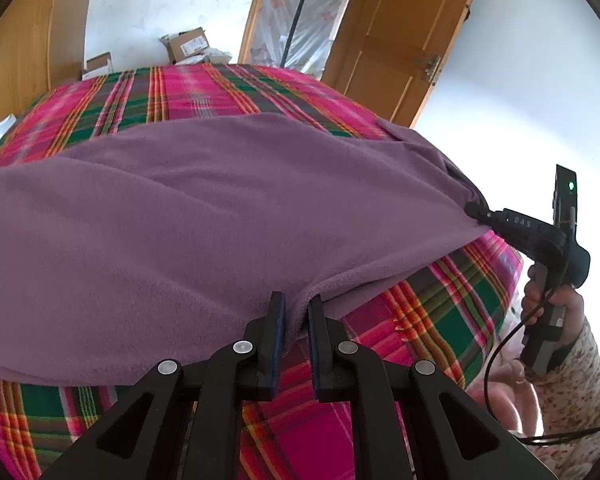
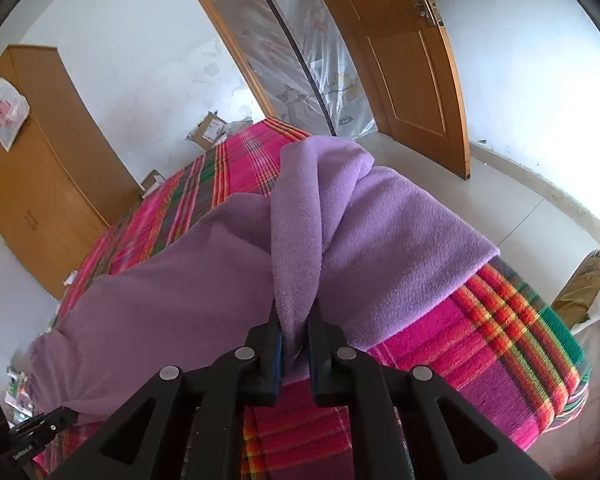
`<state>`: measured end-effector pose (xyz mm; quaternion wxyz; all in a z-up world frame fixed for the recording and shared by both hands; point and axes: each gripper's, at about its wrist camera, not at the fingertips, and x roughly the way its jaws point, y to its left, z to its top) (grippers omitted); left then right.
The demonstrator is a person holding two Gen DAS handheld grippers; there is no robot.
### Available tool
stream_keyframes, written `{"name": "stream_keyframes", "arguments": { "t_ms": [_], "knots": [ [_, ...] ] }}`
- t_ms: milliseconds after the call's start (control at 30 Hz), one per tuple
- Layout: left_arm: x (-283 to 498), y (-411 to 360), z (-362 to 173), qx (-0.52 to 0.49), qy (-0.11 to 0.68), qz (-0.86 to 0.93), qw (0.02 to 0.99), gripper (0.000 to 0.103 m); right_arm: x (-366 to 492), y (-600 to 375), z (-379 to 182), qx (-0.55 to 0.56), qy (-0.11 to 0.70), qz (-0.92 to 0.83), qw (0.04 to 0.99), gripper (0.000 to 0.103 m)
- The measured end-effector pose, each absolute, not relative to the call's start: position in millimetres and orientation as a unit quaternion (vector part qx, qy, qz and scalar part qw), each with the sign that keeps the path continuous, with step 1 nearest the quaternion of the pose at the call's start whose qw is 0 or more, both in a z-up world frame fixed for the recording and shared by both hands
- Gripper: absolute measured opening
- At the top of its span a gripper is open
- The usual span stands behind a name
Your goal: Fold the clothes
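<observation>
Purple fleece garment (image 1: 204, 216) is lying spread across the plaid bed cover (image 1: 452, 312), both the left gripper (image 1: 296, 312) and the right gripper (image 2: 294, 320) pinching its near edge; uneven pulling is risking bunched fabric and a crooked fold.

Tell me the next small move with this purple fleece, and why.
Probably carry both held ends forward together, folding the purple fleece in half. Both the left tongs and right tongs pinch its near edge, and it lies spread across the plaid bedcover, unfolded.
</observation>
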<state>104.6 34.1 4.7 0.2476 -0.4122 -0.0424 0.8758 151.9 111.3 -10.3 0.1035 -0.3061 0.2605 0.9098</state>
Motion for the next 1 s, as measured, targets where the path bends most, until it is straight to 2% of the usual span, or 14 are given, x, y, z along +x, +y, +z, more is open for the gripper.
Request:
{"name": "stream_keyframes", "arguments": {
  "t_ms": [267, 567, 700, 800, 1000],
  "knots": [
    [104, 33, 5, -0.419, -0.049, 0.871, 0.251, 0.011, 166, 111, -13, -0.31, 0.247, 0.916, 0.065, 0.012],
    [110, 36, 12, -0.427, -0.038, 0.856, 0.288, 0.011, 175, 103, 16, -0.298, 0.21, 0.924, 0.115, 0.013],
    [115, 38, 19, -0.431, -0.036, 0.844, 0.317, 0.018, 170, 90, 31, -0.279, 0.174, 0.938, 0.107, 0.013],
    [111, 42, 21, -0.431, -0.036, 0.841, 0.325, 0.019, 152, 83, 26, -0.301, 0.153, 0.936, 0.096, 0.013],
    [95, 53, 22, -0.427, -0.04, 0.844, 0.321, 0.02, 154, 94, 4, -0.337, 0.163, 0.921, 0.106, 0.012]
  ]
}}
